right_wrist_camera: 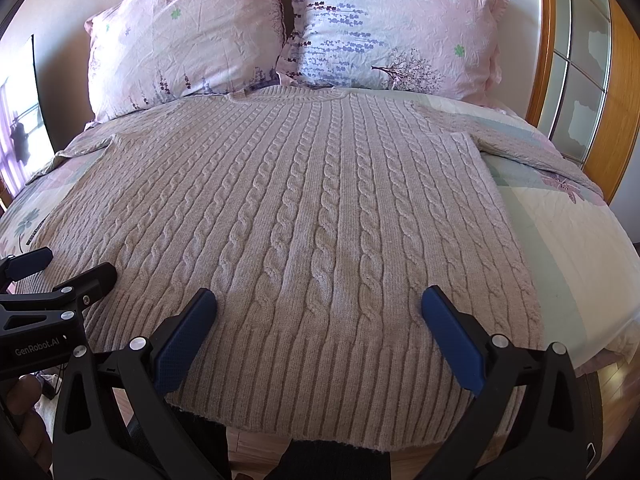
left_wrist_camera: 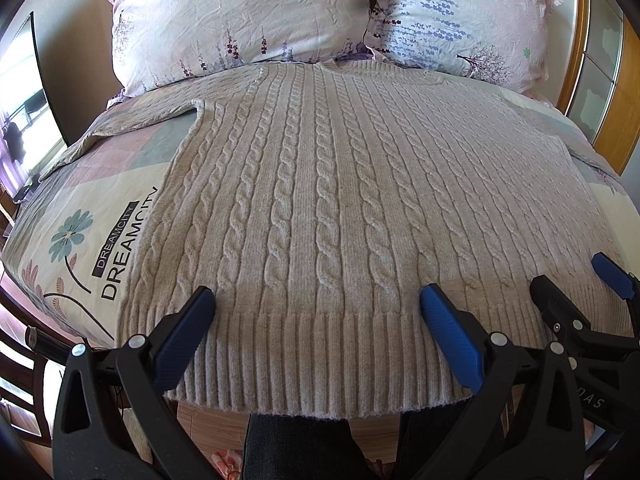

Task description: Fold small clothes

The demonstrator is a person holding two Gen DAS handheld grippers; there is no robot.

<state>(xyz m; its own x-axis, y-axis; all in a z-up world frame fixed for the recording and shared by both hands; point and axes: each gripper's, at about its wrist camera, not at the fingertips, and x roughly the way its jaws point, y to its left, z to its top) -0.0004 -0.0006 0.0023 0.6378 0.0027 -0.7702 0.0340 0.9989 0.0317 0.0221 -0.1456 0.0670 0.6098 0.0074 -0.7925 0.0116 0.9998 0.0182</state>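
A beige cable-knit sweater [left_wrist_camera: 320, 184] lies flat, front up, on the bed, collar toward the pillows, ribbed hem hanging over the near edge. It fills the right wrist view too [right_wrist_camera: 304, 208]. Its sleeves spread out to the left [left_wrist_camera: 132, 120] and to the right [right_wrist_camera: 516, 140]. My left gripper [left_wrist_camera: 318, 300] is open and empty, just above the hem's left half. My right gripper [right_wrist_camera: 320, 304] is open and empty, above the hem's right half. The right gripper also shows in the left wrist view [left_wrist_camera: 576, 280], and the left gripper in the right wrist view [right_wrist_camera: 76, 264].
Two floral pillows [left_wrist_camera: 240, 20] [right_wrist_camera: 396, 28] lean at the head of the bed. The floral bed sheet [left_wrist_camera: 84, 232] shows on both sides of the sweater. A wooden-framed panel [right_wrist_camera: 580, 80] stands at the right, a screen [left_wrist_camera: 24, 92] at the left. Wooden floor [left_wrist_camera: 212, 424] lies below the hem.
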